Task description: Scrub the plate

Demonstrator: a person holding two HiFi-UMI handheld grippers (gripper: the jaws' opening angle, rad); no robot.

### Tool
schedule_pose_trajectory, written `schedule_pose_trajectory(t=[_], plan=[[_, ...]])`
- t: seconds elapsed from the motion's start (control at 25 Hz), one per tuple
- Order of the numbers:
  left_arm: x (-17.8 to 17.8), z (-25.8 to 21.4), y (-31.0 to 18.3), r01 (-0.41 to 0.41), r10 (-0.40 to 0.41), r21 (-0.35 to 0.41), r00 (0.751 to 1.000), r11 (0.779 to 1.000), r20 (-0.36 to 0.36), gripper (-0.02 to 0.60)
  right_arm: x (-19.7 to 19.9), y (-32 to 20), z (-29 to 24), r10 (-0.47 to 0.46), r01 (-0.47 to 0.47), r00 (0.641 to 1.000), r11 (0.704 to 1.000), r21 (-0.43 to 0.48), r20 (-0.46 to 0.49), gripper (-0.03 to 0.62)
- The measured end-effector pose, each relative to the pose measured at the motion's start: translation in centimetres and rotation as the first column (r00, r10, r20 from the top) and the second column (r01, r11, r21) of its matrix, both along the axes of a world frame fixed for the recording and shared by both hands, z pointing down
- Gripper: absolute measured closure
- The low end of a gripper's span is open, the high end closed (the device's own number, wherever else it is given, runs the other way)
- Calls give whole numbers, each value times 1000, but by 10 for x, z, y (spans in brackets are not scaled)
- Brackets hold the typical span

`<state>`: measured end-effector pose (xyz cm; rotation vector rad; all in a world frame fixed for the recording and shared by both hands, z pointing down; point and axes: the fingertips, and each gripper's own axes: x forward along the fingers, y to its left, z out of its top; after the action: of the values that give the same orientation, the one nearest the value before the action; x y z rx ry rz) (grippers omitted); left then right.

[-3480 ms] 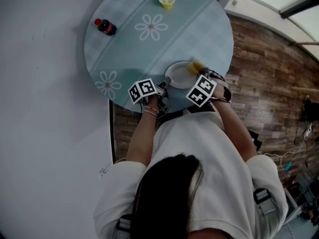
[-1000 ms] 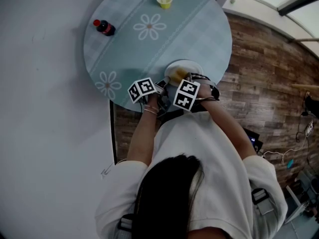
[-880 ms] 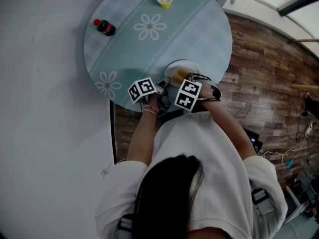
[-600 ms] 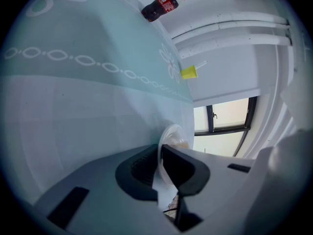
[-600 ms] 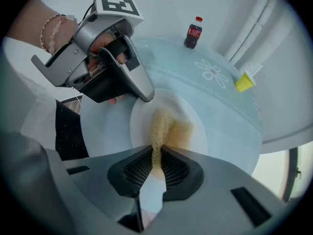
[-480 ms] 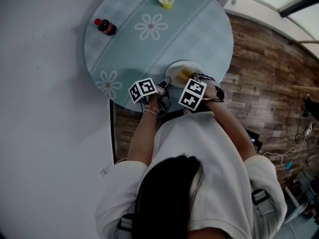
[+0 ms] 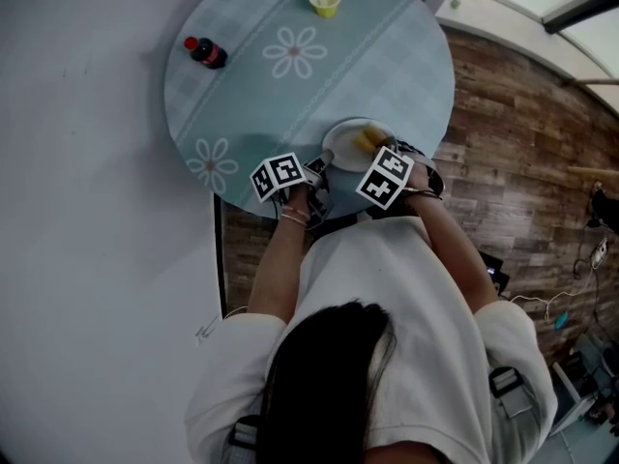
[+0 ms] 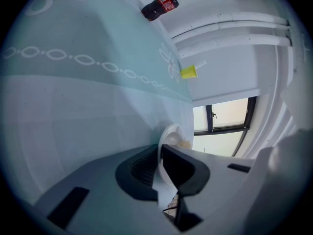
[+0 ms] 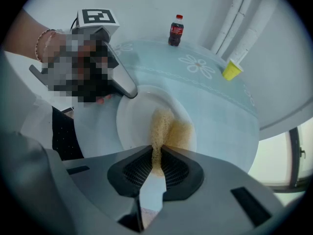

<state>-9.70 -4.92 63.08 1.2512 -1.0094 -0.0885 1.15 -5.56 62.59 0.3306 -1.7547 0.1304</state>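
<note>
Since a second earlier, the right gripper point(image 9: 156, 153) had carried its load sideways across the dish, out from beside the left gripper point(image 8: 160, 153), which had not shifted. Closest to the right tool, its jaws were clamped on the thin edge of a yellow-brown scouring sponge point(image 9: 164, 129), with the rest of the sponge sticking out ahead of the tips and pressed down on the round white plate point(image 9: 132, 116) directly beneath. Across the plate and to the left of that sponge, the left gripper's jaws were nipped on the plate's near rim, holding it flat on the round table under a pale blue, daisy-printed cloth point(image 9: 220, 116). Farther ahead and to the right stood a small yellow cup with a straw point(image 9: 231, 70), and farthest out a dark cola bottle with a red cap point(image 9: 176, 31); both stood well apart from the work. As for trouble, the plate lay close to the table's edge on the person's side and was pinned only by a narrow bite on its rim, so a hard push of the sponge could likely twist it free or skid it off the cloth. The sponge, held by so little, might also fold or pull out of the jaws.
</note>
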Motion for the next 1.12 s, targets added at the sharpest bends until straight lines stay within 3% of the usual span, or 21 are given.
schedule_pose_trajectory(t=[0.32, 0.56, 1.12], plan=[[0, 0, 0, -1, 1, 0, 1000, 1000, 0, 545, -2, -7, 3, 3, -3, 1000, 1000, 6, -8, 534], [0, 1, 0, -5, 5, 3, 1000, 1000, -3, 545, -19, -10, 4, -74, 76, 997, 995, 66, -33, 534], [-1, 1, 0, -4, 4, 5, 1000, 1000, -8, 545, -57, -4, 3, -131, 129, 991, 990, 64, 29, 534]])
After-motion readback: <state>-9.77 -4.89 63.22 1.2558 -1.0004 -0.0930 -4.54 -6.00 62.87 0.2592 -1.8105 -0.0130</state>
